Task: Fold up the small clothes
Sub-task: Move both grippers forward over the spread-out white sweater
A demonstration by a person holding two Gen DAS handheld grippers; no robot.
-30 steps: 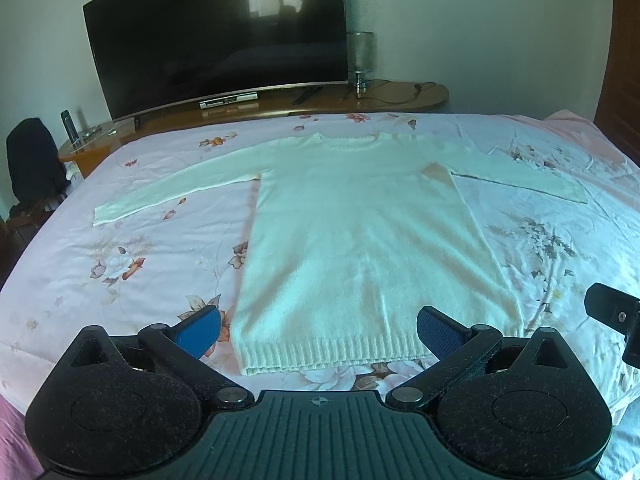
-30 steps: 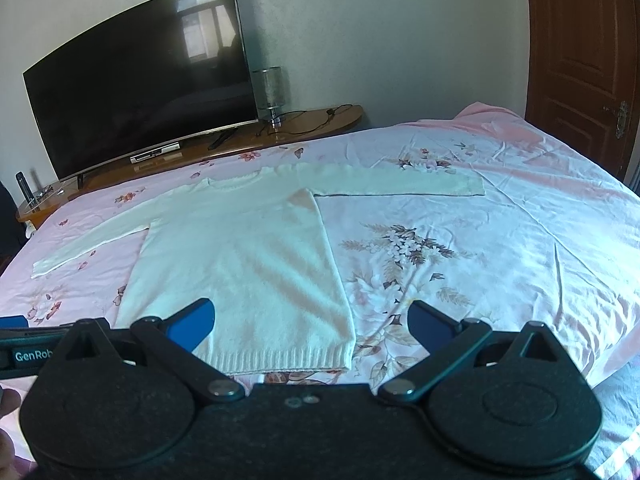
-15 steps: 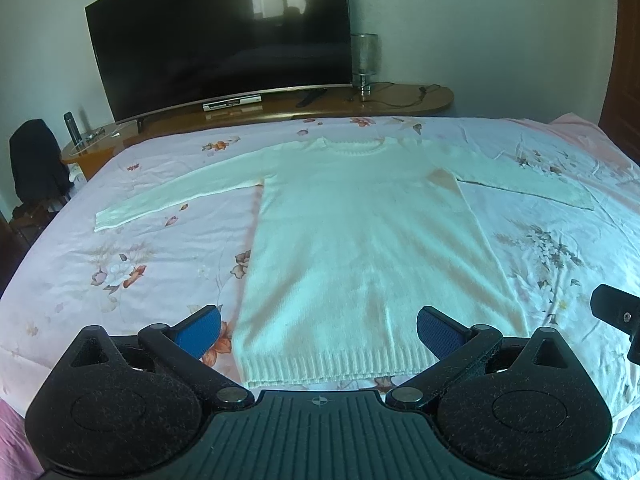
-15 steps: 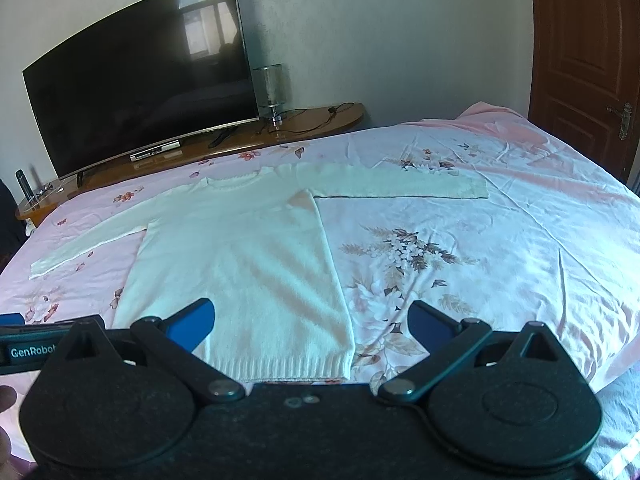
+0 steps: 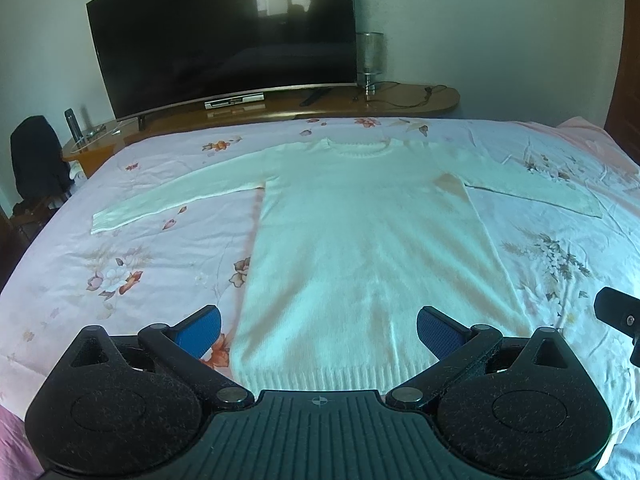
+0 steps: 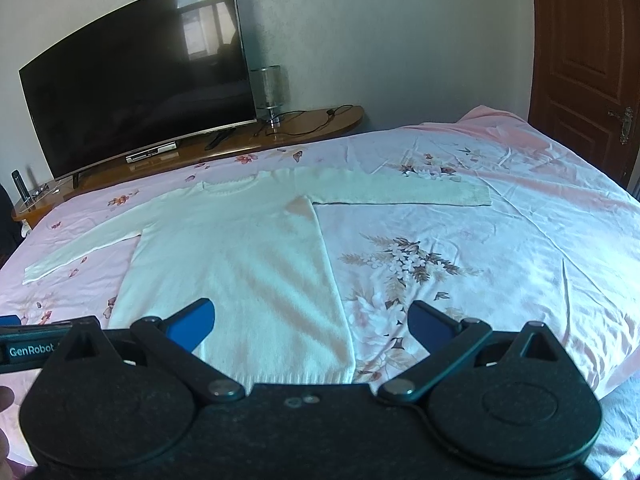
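Left wrist view gives me a curved television (image 5: 224, 36) at twelve o'clock on a long wooden counter (image 5: 404, 100), with a lamp (image 5: 370, 60) at one o'clock and a dark bottle (image 5: 72, 124) at ten o'clock. A brown door (image 6: 588, 60) shows at two o'clock in the right wrist view. Nothing lies between my tongs and the garment.

I see the white sweater (image 5: 360, 240) spread flat on the floral bedsheet (image 5: 120, 264), collar toward the television, both sleeves stretched out to nine and three o'clock. My left tongs (image 5: 318, 326) are spread wide, holding nothing, with the ribbed hem directly between the blue pads at six o'clock. My right tongs (image 6: 310, 322) are equally wide and empty, the sweater's right hem corner between them, body running up toward eleven o'clock.
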